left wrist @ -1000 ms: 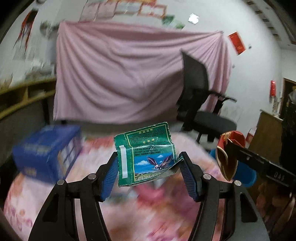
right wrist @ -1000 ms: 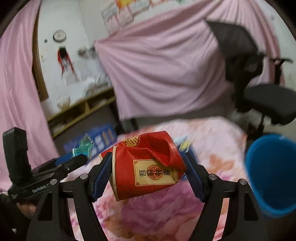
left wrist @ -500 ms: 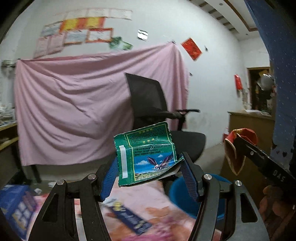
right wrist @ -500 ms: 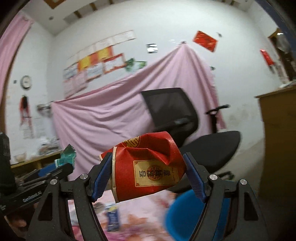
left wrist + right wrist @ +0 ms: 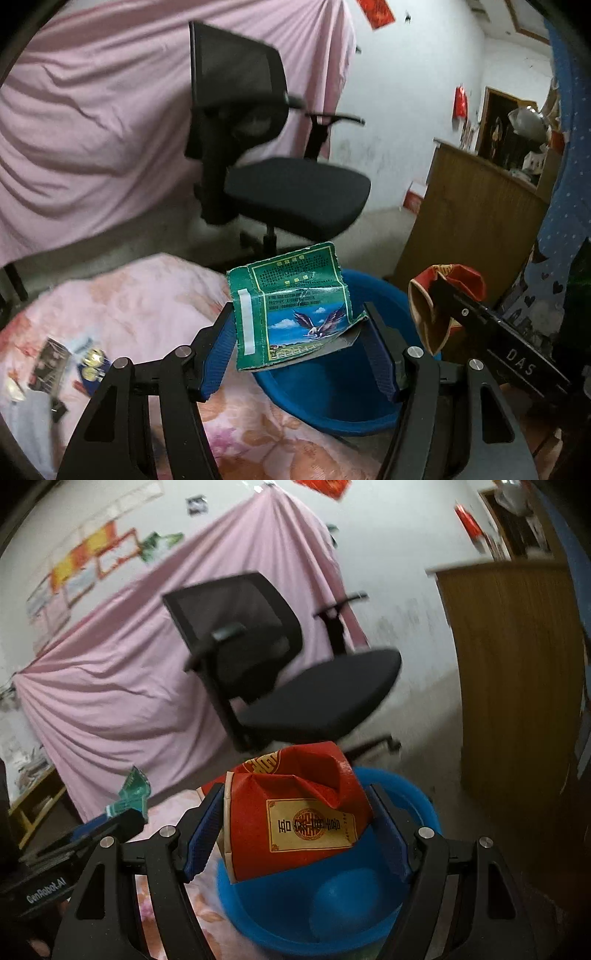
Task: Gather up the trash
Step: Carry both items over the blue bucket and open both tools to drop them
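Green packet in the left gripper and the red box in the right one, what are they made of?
Green packet: looks like thin printed paper or foil-lined wrapper; it bends, is creased, and shows a grey inner face. Red box: seemingly glossy printed thin cardboard; dented with sharp folds, pale raw edge showing. Blue basin below: probably smooth moulded plastic.

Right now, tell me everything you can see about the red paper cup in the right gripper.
The red paper cup is crushed, its wall dented and creased, and lies on its side with the pale rim toward the left. A cream label with a red and gold emblem faces the camera. The right gripper pinches it between blue pads, in the air above the blue basin. Nothing else touches it.
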Demonstrator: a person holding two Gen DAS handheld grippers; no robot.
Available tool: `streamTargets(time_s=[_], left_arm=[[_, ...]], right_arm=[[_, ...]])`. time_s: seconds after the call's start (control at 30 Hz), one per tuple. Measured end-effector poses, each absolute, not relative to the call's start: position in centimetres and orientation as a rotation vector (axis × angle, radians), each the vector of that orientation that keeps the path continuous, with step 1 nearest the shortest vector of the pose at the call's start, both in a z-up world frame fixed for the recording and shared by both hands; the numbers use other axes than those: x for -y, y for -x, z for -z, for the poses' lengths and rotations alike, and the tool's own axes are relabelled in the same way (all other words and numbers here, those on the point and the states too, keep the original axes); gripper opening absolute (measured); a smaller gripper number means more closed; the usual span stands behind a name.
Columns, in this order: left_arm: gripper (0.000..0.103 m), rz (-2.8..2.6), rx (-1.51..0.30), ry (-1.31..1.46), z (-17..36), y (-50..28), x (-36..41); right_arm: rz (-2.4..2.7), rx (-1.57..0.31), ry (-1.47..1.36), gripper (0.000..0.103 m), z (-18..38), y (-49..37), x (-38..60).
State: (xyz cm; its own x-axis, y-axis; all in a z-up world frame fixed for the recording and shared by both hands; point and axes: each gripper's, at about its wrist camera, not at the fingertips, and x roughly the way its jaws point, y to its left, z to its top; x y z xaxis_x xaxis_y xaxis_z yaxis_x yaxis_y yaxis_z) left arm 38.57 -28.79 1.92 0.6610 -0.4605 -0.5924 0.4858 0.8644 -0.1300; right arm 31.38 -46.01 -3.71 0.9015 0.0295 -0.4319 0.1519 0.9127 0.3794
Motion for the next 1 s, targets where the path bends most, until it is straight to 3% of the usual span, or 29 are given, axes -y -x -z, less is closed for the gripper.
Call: streamTargets(time_s=[0.37, 0.6, 0.67, 0.73, 0.83, 1.0], left_arm=[[0.066, 0.538, -0.783, 0.008, 0.6, -40.1, 29.1], [0.067, 0.475, -0.758, 0.073, -0.1, -39.9, 27.1], [0.071, 0.448, -0.734, 0.091, -0.6, -39.4, 26.3], [0.087, 0.416, -0.695, 0.105, -1.3, -38.7, 25.3], [0.093, 0.376, -0.622, 0.119, -2.4, -37.4, 23.8], [0.1, 0.282, -0.51, 0.099, -4.0, -35.2, 21.2]], right_arm=[[0.079, -0.54, -0.47, 0.08, 5.4, -31.8, 47.5], [0.096, -0.533, -0.447, 0.084, 5.0, -32.2, 47.2], [0.101, -0.512, -0.432, 0.088, 4.6, -32.0, 47.0], [0.105, -0.485, -0.405, 0.093, 4.0, -31.6, 46.6], [0.101, -0.443, -0.369, 0.102, 3.2, -31.2, 46.0], [0.064, -0.366, -0.296, 0.103, 1.4, -30.1, 44.0]])
